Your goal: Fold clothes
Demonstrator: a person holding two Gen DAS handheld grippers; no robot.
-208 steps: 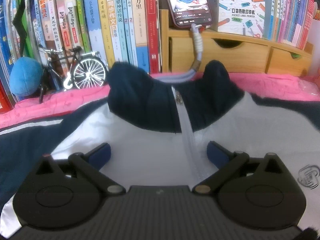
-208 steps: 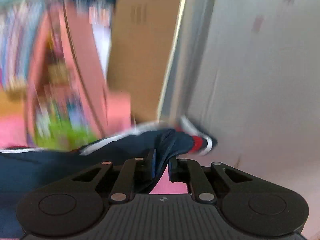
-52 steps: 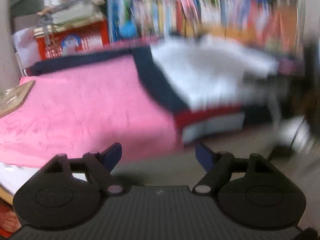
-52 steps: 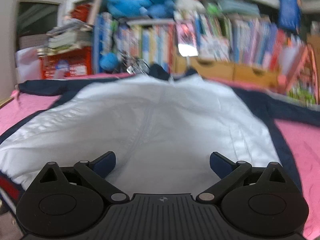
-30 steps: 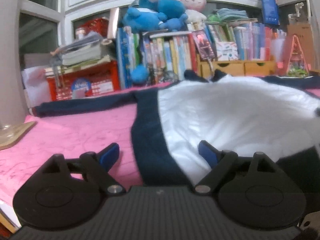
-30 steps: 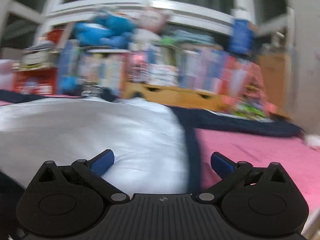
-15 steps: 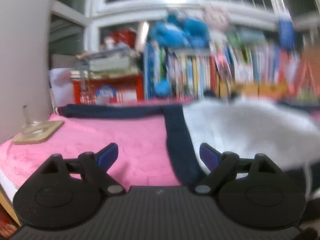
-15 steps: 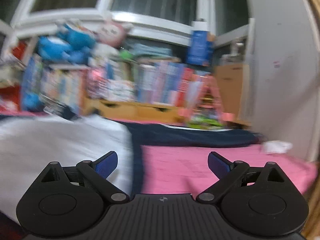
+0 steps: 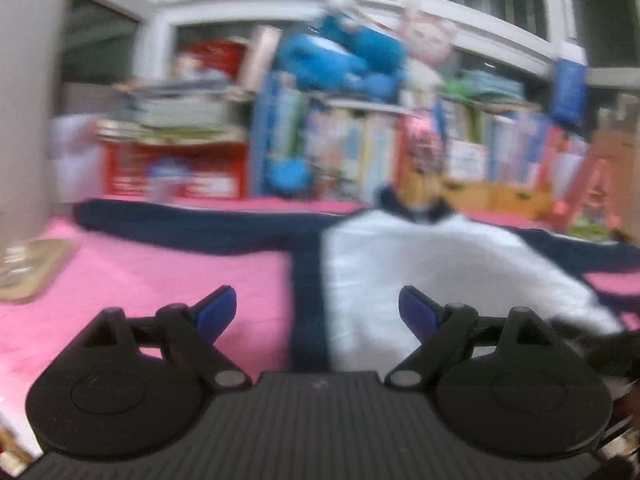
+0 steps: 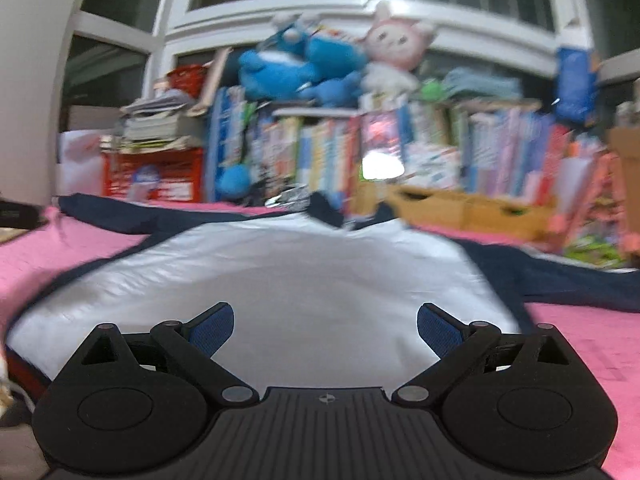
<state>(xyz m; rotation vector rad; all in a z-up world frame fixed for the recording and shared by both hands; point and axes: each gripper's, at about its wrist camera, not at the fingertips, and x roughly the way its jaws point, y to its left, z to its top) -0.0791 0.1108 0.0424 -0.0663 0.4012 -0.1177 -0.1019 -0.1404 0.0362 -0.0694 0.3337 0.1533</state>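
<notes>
Jacket (image 10: 304, 276) lay spread flat on a pink cloth (image 10: 580, 344) that covered the tabletop, its white body facing up and its navy collar (image 10: 326, 206) at the far end toward the bookshelf. One navy sleeve (image 9: 192, 230) stretched out to the left across the pink, and the other navy sleeve (image 10: 560, 276) ran off to the right. A navy band (image 9: 306, 300) edged the left side of the white panel.

The left gripper (image 9: 318, 310) hung above the near left part of the jacket with its jaws wide apart and nothing between them; the navy band and some pink cloth showed in the gap. The right gripper (image 10: 324, 328) hung over the near middle of the white body, jaws likewise spread wide and gripping nothing.

Behind the jacket stood a row of books (image 10: 320, 156), with a blue plush toy (image 10: 296, 68) and a pink-and-white plush toy (image 10: 396, 48) on top. A red crate (image 10: 154, 178) sat at the left under a stack of papers, and wooden drawers (image 10: 472, 208) sat at the right. A wooden coaster (image 9: 32, 270) with something glass on it lay at the far left edge of the cloth. Both views were blurred.
</notes>
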